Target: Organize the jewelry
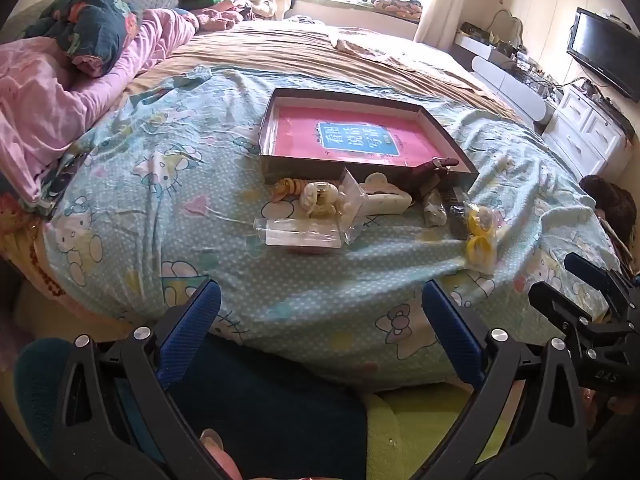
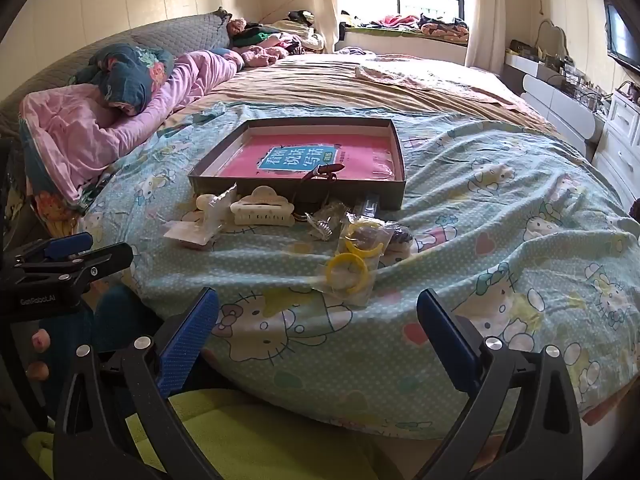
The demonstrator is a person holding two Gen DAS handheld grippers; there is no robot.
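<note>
A bedroom: a bed under a cartoon-cat print sheet (image 2: 460, 208) carries a shallow cardboard tray (image 2: 396, 196). Just before the tray lie a cream claw clip (image 2: 262, 210) and bagged yellow rings (image 2: 348, 272). The left gripper (image 1: 320, 312) and right gripper (image 2: 318, 320) gape wide, empty, short of the tray.

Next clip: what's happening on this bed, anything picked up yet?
Nothing is picked up yet. A person holds the left hand-held gripper and the right hand-held gripper at the bed's near edge, both open and empty. On the blanket a pile waits in front of a shallow box: a cream hair claw, yellow rings in a clear bag, and other small packets. A dark red strap hangs over the box's front wall.
</note>
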